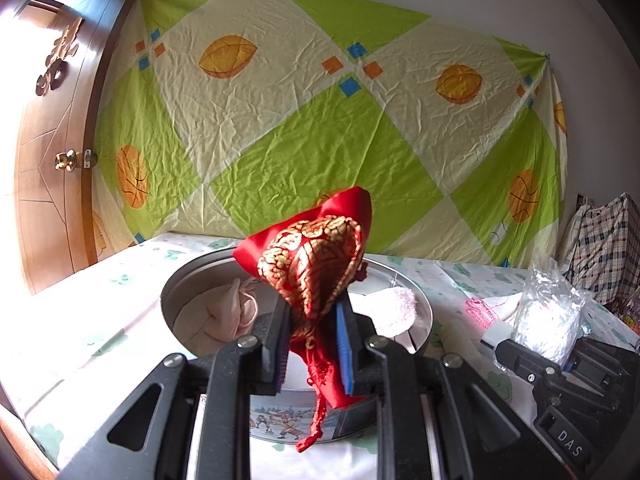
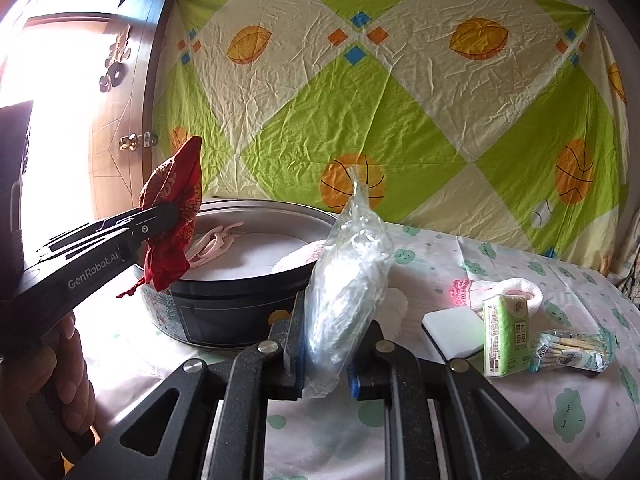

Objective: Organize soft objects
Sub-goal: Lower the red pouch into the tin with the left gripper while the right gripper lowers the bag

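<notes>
My left gripper [image 1: 314, 344] is shut on a red and gold embroidered pouch [image 1: 316, 252], held up over the near rim of a round metal tin [image 1: 176, 292]. From the right wrist view the left gripper [image 2: 168, 216] and the pouch [image 2: 172, 208] show at the left, beside the tin [image 2: 240, 312]. My right gripper [image 2: 326, 344] is shut on a clear plastic bag of white stuff [image 2: 344, 280], lifted above the table to the right of the tin. In the tin lie a pink drawstring cloth [image 1: 224, 312] and a fluffy pink-white piece [image 1: 388, 308].
On the cloud-print tablecloth [image 2: 460, 256], right of the tin, lie a pink-trimmed white cloth [image 2: 500, 288], a white sponge block [image 2: 452, 328], a green tissue pack [image 2: 506, 336] and a packet of sticks [image 2: 572, 350]. A wooden door [image 1: 52, 160] stands left; a patterned sheet [image 1: 320, 120] hangs behind.
</notes>
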The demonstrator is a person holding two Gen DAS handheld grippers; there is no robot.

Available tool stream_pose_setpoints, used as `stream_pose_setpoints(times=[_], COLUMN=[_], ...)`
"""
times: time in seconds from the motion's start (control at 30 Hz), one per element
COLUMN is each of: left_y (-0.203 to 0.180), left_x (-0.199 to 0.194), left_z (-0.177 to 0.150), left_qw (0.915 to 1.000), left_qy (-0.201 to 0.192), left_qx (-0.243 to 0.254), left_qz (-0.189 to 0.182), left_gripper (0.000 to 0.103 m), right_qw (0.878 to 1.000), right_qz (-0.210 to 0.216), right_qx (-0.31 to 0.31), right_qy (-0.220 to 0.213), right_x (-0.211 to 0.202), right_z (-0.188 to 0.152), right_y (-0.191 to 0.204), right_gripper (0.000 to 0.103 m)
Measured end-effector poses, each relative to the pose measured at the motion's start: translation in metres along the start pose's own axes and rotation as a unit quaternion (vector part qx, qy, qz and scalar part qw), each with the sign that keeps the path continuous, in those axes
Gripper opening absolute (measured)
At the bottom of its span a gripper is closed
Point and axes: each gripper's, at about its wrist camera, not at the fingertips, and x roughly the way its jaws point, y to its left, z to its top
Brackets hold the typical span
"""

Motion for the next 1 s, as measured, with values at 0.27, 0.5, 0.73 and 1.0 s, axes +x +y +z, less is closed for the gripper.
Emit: stream_pose_setpoints(times=[0.27,0.5,0.73,1.0], left_y=[0.006,0.009,0.018,0.028], left_x=[0.002,0.003,0.007,0.017], left_z=[0.001,0.001,0.009,0.020], left_qw=[1.0000,1.0000,0.9997,0.9980], left_qy=[0.001,0.007,0.023,0.057], left_qx=[-0.003,-0.002,-0.010,-0.021], left_qz=[0.005,0.002,-0.001,-0.016], left_gripper=[0.019,0.019,0.019,0.019], right_qw=[1.000,1.000,0.999,0.998], right_qz=[0.011,0.028,0.038,0.058], right_qx=[-0.004,0.003,0.004,0.015], right_qy=[0.001,0.005,0.006,0.017], right_x=[0.003,0.006,0.012,0.019], right_z=[0.001,0.004,0.014,0.021], right_y=[0.007,0.007,0.007,0.006], right_gripper=[0.017,0.017,0.017,0.017])
